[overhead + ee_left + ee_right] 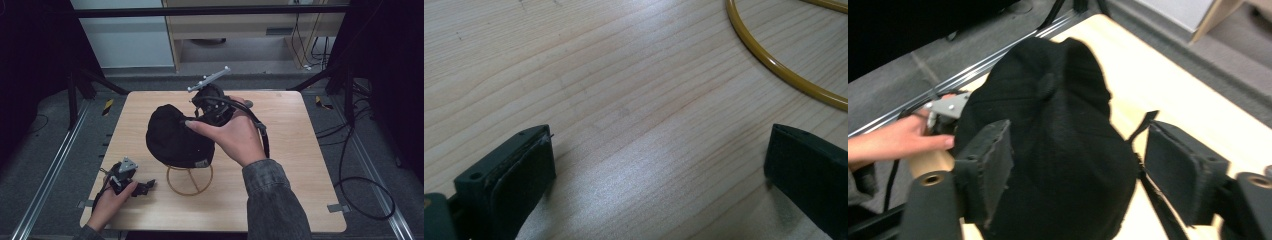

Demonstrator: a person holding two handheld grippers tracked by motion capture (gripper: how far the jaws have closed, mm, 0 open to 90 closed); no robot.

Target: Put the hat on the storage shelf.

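L gripper (pixel 145 187) lies on the wooden table (pixel 280 165) at the near-left corner, the person's L hand (pixel 107 202) resting on it. In the left gripper view its 2 jaws stand wide apart w/ bare wood between them; nothing held. A section of the yellow ring (pixel 774 65) curves past the upper right of that view, near the R-side jaw but not touching it.

Centre: black cap (pixel 175 137) sits on a gold wire stand (pixel 190 181), whose round base rests on the table just right of the L gripper. Cap covers the stand's top; how it seats there can't be told. A small tag shows at the cap's lower edge.

R gripper (pixel 192 120) is held by the R hand (pixel 235 137) at the cap's right side, grey plate up, cable trailing over the wrist. In the right gripper view the jaws stand well open, 1 each side of the cap's crown; pads don't appear to press on the fabric.

Surroundings: metal rails run along both table sides, yellow-black tape marks (pixel 108 106) near the far corners, loose cables (pixel 365 195) on the floor at right. Pale cabinet (pixel 240 30) beyond the table.
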